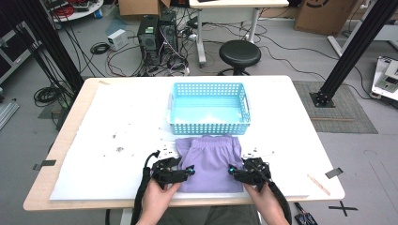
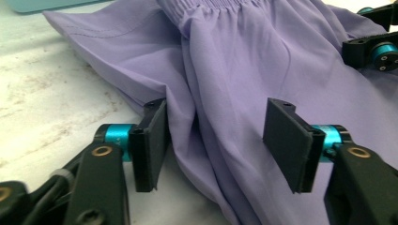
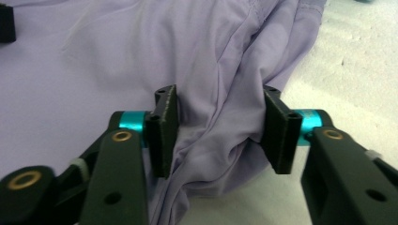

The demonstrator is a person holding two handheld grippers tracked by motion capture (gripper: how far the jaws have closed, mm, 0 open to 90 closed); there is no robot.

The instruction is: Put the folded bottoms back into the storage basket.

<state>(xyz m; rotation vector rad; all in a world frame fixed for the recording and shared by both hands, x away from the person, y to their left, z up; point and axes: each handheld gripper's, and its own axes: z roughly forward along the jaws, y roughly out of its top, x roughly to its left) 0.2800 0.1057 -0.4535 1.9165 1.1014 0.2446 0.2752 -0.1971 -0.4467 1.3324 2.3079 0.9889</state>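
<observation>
A pair of purple shorts (image 1: 210,161) lies flat on the white table cover, waistband toward the basket. My left gripper (image 1: 190,171) is at the shorts' near left edge. In the left gripper view it (image 2: 218,136) stands open across the hem (image 2: 225,93): the left pad touches a fold and the right pad is clear of the cloth. My right gripper (image 1: 232,170) is at the near right edge. In the right gripper view its (image 3: 218,126) pads press from both sides on a bunched fold of the shorts (image 3: 216,140).
A light blue perforated basket (image 1: 209,126) stands just behind the shorts. The white cover (image 1: 117,140) has small dark specks to the left. The right gripper (image 2: 375,47) appears at the far right of the left gripper view. A stool and computers sit on the floor beyond the table.
</observation>
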